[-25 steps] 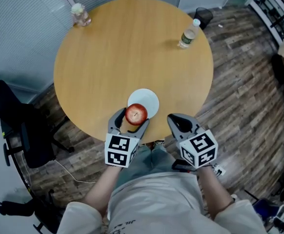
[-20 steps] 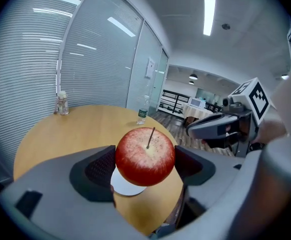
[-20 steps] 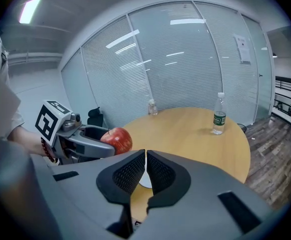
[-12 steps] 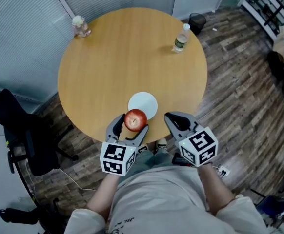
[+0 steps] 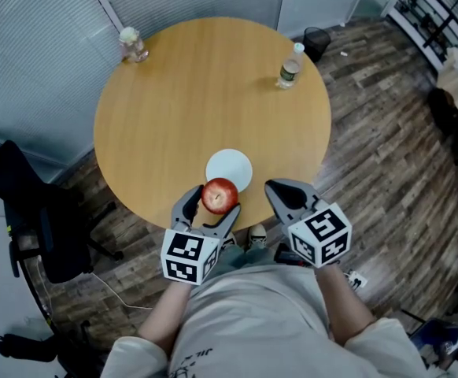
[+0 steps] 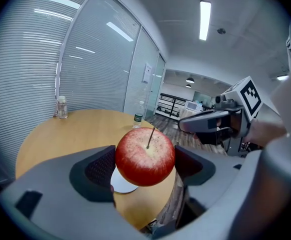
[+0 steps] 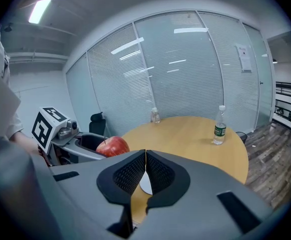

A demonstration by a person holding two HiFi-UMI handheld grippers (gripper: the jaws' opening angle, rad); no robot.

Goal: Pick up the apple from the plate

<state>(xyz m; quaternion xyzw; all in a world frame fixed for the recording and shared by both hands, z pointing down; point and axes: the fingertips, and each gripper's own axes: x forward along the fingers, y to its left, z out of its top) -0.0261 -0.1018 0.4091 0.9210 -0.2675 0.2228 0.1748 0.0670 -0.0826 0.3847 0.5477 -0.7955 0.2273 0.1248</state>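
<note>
One red speckled apple [image 6: 145, 156], stem up, clamped in left gripper [image 5: 213, 200], clear of white plate [image 5: 230, 164]; right gripper [image 7: 145, 170] closed, empty.

The middle of the round table [image 5: 197, 101] is left wide open. The rim is only dotted with a plate [image 5: 233, 164] near the front, a water bottle [image 5: 289, 64] far right and a small jar [image 5: 131, 44] far left.

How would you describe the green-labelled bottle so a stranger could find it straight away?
Start at the round wooden table. On its far right edge, near the dark bin on the floor, the clear bottle stands upright. Unlike the shorter bottle at the far left edge, it is tall and slim, with a white cap and a green label.
</note>
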